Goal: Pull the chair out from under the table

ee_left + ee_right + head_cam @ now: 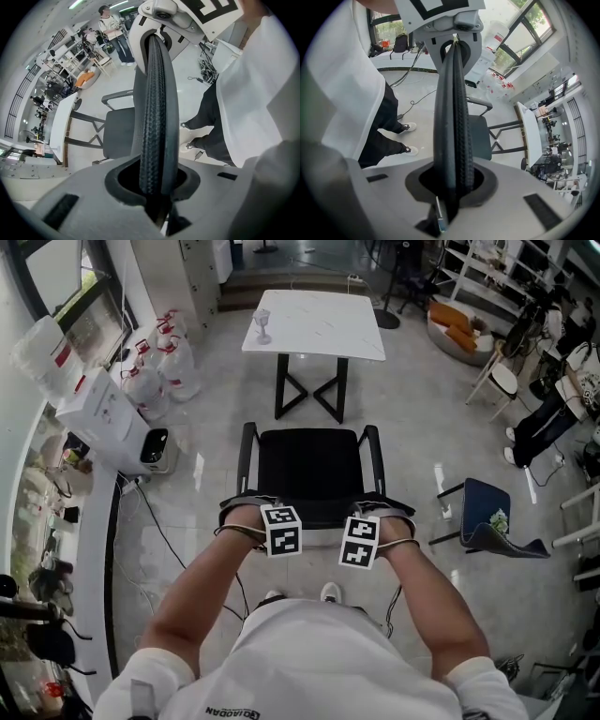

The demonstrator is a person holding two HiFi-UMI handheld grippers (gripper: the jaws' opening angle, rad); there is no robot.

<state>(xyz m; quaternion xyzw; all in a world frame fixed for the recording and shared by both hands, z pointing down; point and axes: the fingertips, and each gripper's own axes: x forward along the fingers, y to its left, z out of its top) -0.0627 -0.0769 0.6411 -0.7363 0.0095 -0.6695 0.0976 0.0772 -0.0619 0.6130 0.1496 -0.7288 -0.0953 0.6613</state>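
Both tongs are clamped on the top edge of the chair's backrest. The left tongs have that black ribbed edge running straight into the notch between their jaws, and it's the same with the right tongs. They sit near each other along the edge, marker cubes side by side, with the person's feet right behind the chair. The black chair stands on the floor on the near side of the white surface. Its seat is out from under the top, just short of the black legs. A clear glass sits on the surface's left corner.
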